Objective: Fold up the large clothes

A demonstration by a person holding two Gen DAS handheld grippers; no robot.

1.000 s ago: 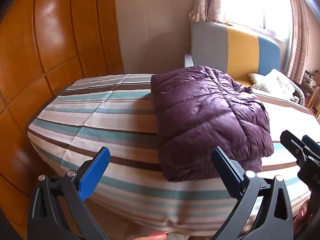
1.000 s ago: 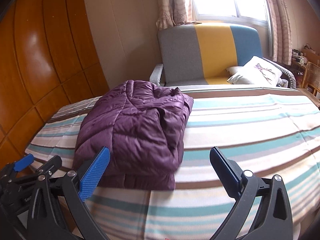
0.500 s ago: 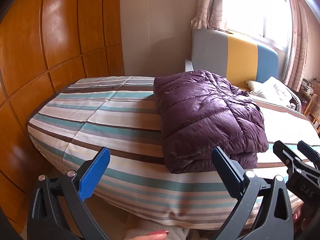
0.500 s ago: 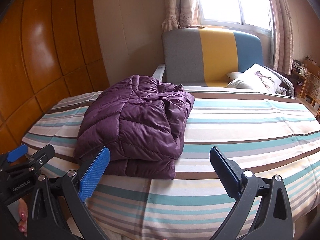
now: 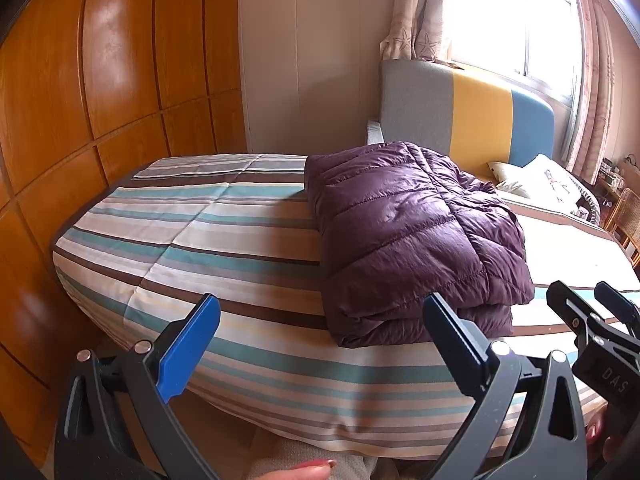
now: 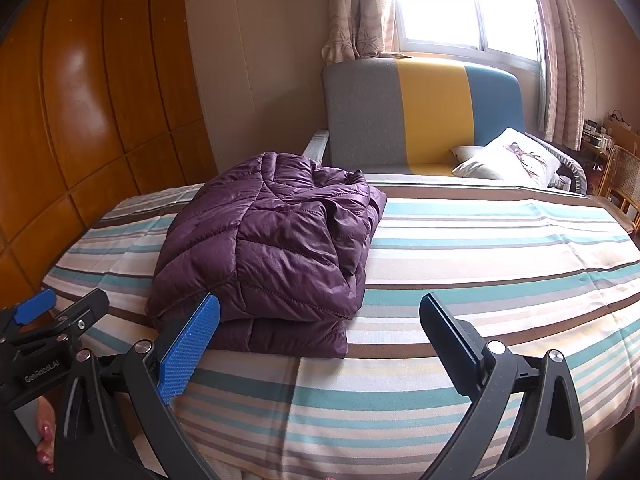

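A purple quilted puffer jacket (image 5: 412, 236) (image 6: 276, 252) lies folded into a thick rectangle on the striped bed cover (image 5: 224, 240) (image 6: 480, 248), near the front edge. My left gripper (image 5: 320, 344) is open and empty, held back off the bed edge, left of the jacket's near end. My right gripper (image 6: 316, 340) is also open and empty, in front of the jacket's right corner. Each gripper shows at the side of the other's view: the right gripper (image 5: 592, 312) and the left gripper (image 6: 60, 312).
A grey, yellow and blue sofa (image 6: 420, 116) with a white cushion (image 6: 508, 160) stands behind the bed under a bright window. Wooden wardrobe panels (image 5: 80, 100) line the left. A rattan chair (image 6: 620, 176) is at the far right. A fingertip (image 5: 300, 472) shows below.
Both grippers have pulled back and lifted away from the bed, so the jacket looks smaller and farther. The jacket itself has not moved.
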